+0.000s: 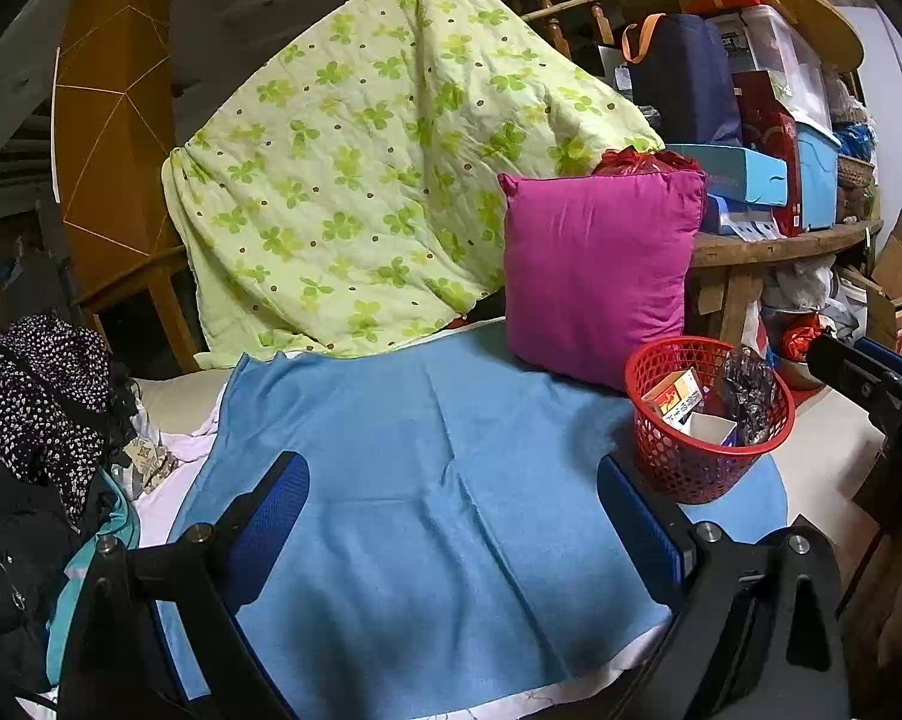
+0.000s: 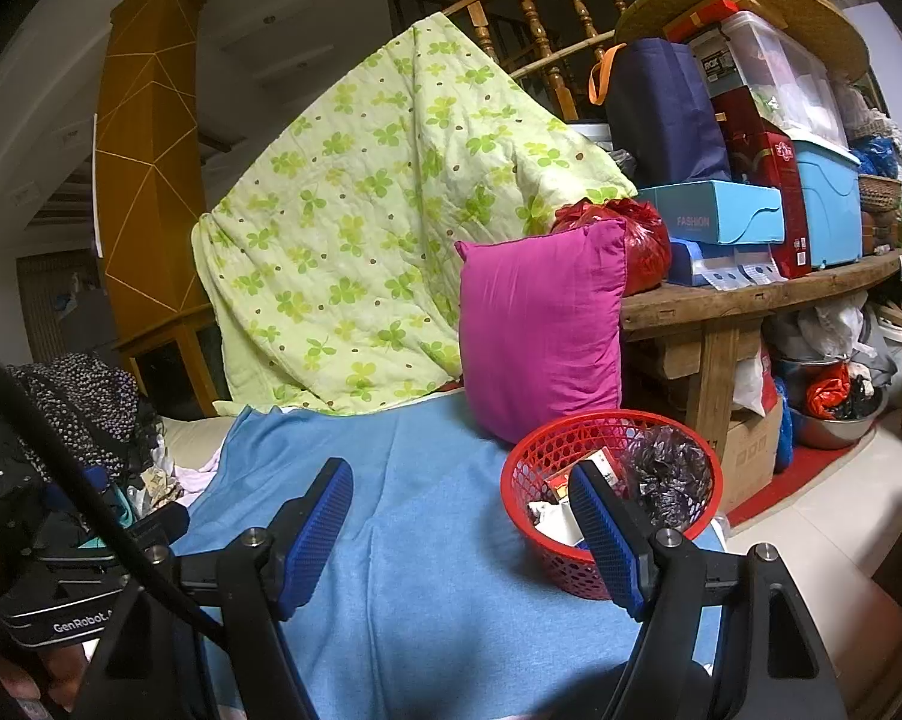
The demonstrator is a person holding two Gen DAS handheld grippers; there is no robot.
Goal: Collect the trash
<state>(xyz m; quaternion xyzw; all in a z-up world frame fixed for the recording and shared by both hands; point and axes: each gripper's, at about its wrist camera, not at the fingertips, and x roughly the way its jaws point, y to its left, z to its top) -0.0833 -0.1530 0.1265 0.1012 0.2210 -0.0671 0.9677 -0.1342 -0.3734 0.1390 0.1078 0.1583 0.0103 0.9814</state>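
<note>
- Left wrist view: at the far left a dark speckled garment (image 1: 42, 396) lies heaped on other clothes beside the blue cloth (image 1: 426, 480).
- The left gripper (image 1: 451, 528) hangs over that blue cloth with its blue-padded fingers (image 1: 270, 516) spread wide and nothing between them.
- Behind the cloth a green clover-print quilt (image 1: 378, 168) drapes down from a wooden railing.
- A magenta pillow (image 1: 595, 270) stands upright at the quilt's right edge, on the far side of the blue cloth.
- The red basket (image 1: 691, 468) sits just in front of the pillow's lower right corner, at the right edge of the cloth; it holds a small carton (image 1: 679, 396), a crumpled dark plastic bag (image 1: 745, 390) and a white paper piece.
- At the far right a part of the right gripper shows, beside the basket.
- Right wrist view: the right gripper (image 2: 463, 534) points over the blue cloth with its fingers (image 2: 318, 534) spread apart and empty; the right finger overlaps the basket's near rim in the picture, and I cannot tell whether it touches.
- To the right, a wooden bench (image 2: 751, 294) carries a navy bag (image 2: 661, 114), a turquoise box (image 2: 715, 210) and stacked bins.
</note>
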